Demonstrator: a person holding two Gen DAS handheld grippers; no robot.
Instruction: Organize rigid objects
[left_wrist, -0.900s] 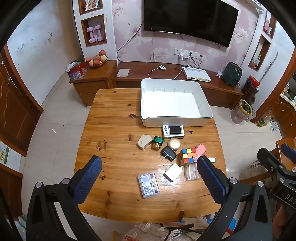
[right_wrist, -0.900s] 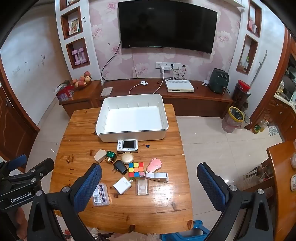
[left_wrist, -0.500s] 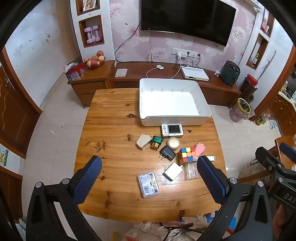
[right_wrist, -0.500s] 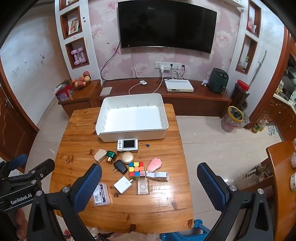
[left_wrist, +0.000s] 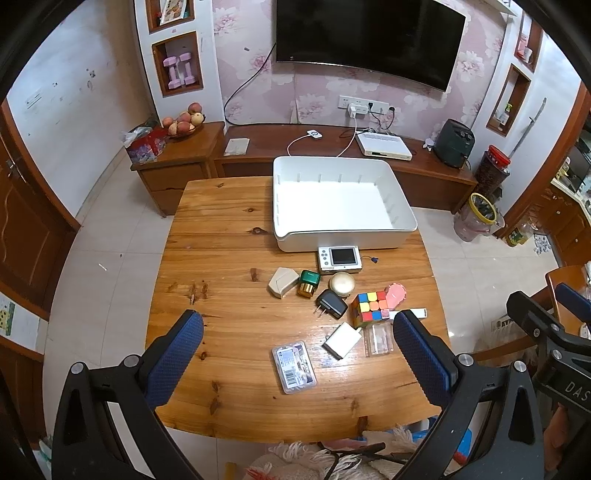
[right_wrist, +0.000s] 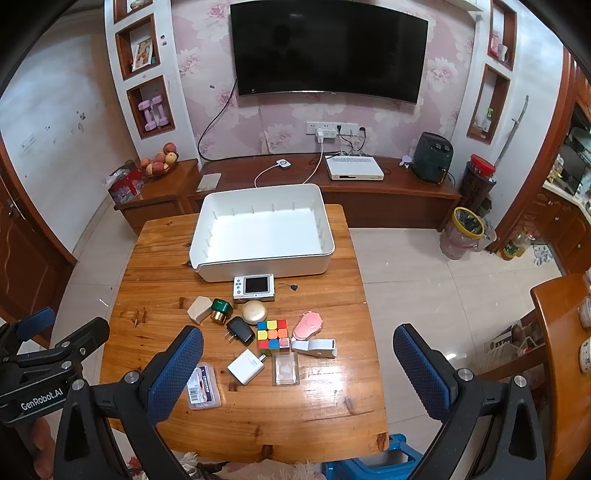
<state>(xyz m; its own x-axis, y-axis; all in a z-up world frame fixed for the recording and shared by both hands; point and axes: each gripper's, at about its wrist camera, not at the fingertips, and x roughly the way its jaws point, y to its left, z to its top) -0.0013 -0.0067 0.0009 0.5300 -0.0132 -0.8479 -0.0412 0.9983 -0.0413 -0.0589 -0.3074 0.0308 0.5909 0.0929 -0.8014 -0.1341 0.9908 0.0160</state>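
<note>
A white bin (left_wrist: 402, 216) (right_wrist: 266, 264) stands empty at the far end of the wooden table (left_wrist: 221, 258). In front of it lie several small objects: a white camera (left_wrist: 339, 257) (right_wrist: 254, 286), a beige box (left_wrist: 282, 282), a green cube (left_wrist: 308, 283), a gold round case (left_wrist: 342, 283), a black charger (left_wrist: 331, 304), a Rubik's cube (left_wrist: 369, 308) (right_wrist: 272, 335), a pink piece (right_wrist: 307, 325), a white adapter (left_wrist: 342, 339), two clear cases (left_wrist: 294, 366) (right_wrist: 285, 368). My left gripper (left_wrist: 295, 350) and right gripper (right_wrist: 297, 356) are open, empty, high above the table's near edge.
A TV cabinet (left_wrist: 332, 147) with a router and cables runs behind the table. A side cabinet with a fruit bowl (left_wrist: 183, 123) stands at the back left. A jar and a bin (left_wrist: 478, 218) sit on the tiled floor at the right. Another wooden table (right_wrist: 565, 332) is at the far right.
Both views have shifted only slightly. No object on the table has moved and both grippers stay open.
</note>
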